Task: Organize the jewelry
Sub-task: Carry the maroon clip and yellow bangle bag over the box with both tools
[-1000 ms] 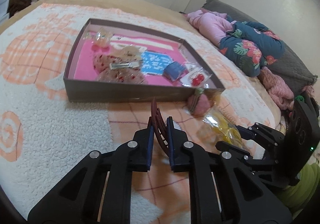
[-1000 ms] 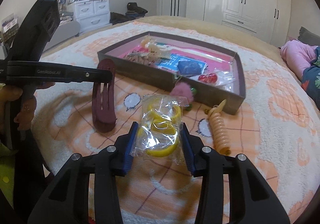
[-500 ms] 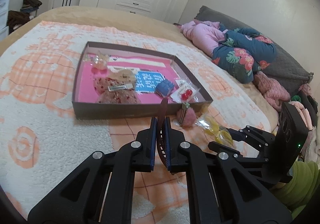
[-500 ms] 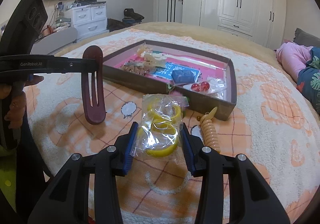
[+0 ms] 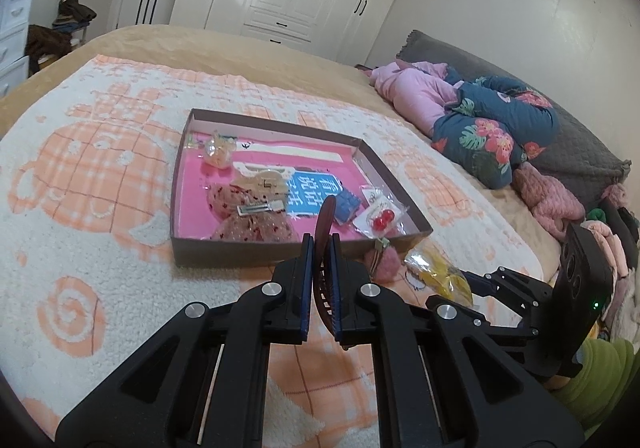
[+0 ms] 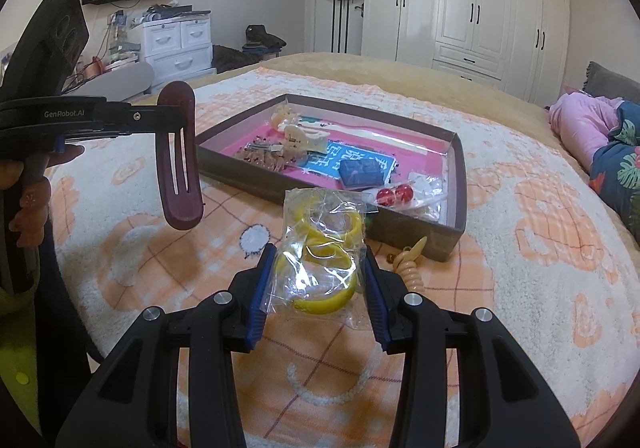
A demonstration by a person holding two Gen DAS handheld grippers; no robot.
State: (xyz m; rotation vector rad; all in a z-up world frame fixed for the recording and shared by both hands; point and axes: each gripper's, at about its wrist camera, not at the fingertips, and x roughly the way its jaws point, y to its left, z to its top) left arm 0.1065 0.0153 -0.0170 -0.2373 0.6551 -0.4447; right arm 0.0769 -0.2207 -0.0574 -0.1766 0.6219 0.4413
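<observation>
The maroon hair clip (image 6: 178, 160) hangs above the bed blanket (image 6: 520, 248), pinched in the left tool (image 5: 321, 248). The right tool (image 6: 318, 280) grasps bagged yellow bangles (image 6: 320, 248). Both likely go next over the box (image 6: 460, 184) wall, then get released inside.

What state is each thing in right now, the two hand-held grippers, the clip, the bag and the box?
Left hand-held gripper: shut on maroon hair clip, lifted.
Right hand-held gripper: shut on bag of yellow bangles.
Box: open, holding accessories.
Beige spiral clip: lying on blanket.
</observation>
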